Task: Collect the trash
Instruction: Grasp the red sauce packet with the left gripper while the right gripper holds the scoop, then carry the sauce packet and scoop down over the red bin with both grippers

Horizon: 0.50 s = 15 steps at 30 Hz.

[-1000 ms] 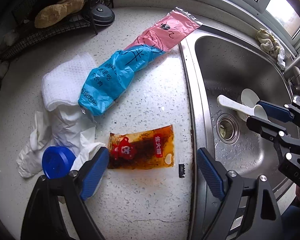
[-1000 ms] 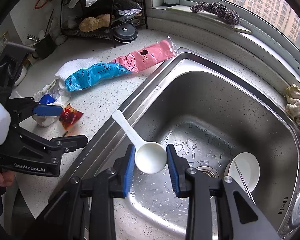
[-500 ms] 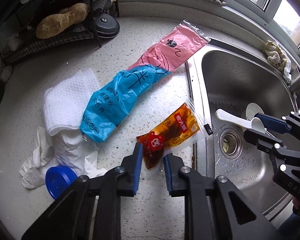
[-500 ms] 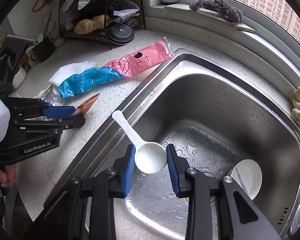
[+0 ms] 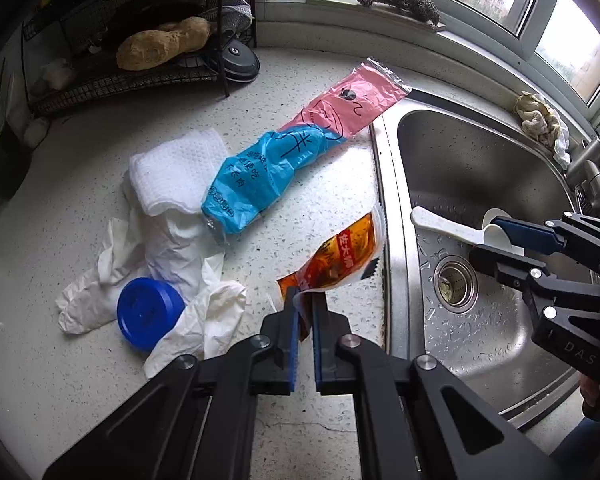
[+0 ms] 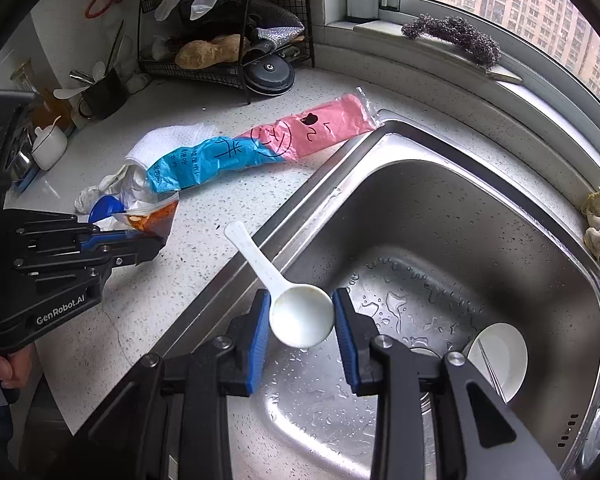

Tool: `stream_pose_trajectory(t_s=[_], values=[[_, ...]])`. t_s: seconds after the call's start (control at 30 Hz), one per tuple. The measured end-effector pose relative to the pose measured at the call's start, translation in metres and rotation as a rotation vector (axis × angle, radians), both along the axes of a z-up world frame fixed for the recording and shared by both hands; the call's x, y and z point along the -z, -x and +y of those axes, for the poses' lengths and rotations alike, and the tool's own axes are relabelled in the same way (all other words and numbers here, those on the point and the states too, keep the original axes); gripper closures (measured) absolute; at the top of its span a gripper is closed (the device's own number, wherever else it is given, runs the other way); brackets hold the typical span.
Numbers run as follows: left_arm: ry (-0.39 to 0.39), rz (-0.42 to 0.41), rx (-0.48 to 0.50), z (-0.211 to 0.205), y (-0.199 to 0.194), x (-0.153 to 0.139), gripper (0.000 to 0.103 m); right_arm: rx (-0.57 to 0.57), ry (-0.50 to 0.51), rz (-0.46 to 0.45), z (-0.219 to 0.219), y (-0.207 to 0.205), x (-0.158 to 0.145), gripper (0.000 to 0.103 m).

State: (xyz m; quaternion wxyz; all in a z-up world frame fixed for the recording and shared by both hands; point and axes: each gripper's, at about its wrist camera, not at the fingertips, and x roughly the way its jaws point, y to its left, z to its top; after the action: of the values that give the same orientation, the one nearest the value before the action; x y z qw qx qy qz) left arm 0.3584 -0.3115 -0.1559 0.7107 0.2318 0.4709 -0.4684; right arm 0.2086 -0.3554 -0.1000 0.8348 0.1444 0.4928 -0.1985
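We've got the left hand-held gripper [image 5: 305,312] clamped on one corner of the sauce packet [image 5: 340,258], which dangles clear of the counter [image 5: 320,184] beside the sink [image 5: 384,184]; a corner pinch probably keeps the greasy middle off the pads. Our right hand-held gripper [image 6: 302,316] grips the white spoon [image 6: 296,312] by its bowl, parked over the sink, likely so any drips fall there.

Ginger root [image 5: 162,42] in wire rack [image 5: 112,80]; scrubber [image 6: 454,36] on windowsill; rag [image 5: 540,120] beside sink [image 5: 476,160].
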Motion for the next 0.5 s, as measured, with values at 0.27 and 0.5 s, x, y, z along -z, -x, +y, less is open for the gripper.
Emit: stream_pose_trajectory(t_s=[0.27,0.5], values=[[0.03,0.001,-0.077,0.059,0.006,-0.014,0.098,-0.071,0.012,-0.024,0.04,-0.004,-0.011,0.073],[0.037,0.007,-0.158,0.131,0.022,-0.016,0.098,-0.161,0.015,-0.037,0.093,-0.002,-0.016,0.073]])
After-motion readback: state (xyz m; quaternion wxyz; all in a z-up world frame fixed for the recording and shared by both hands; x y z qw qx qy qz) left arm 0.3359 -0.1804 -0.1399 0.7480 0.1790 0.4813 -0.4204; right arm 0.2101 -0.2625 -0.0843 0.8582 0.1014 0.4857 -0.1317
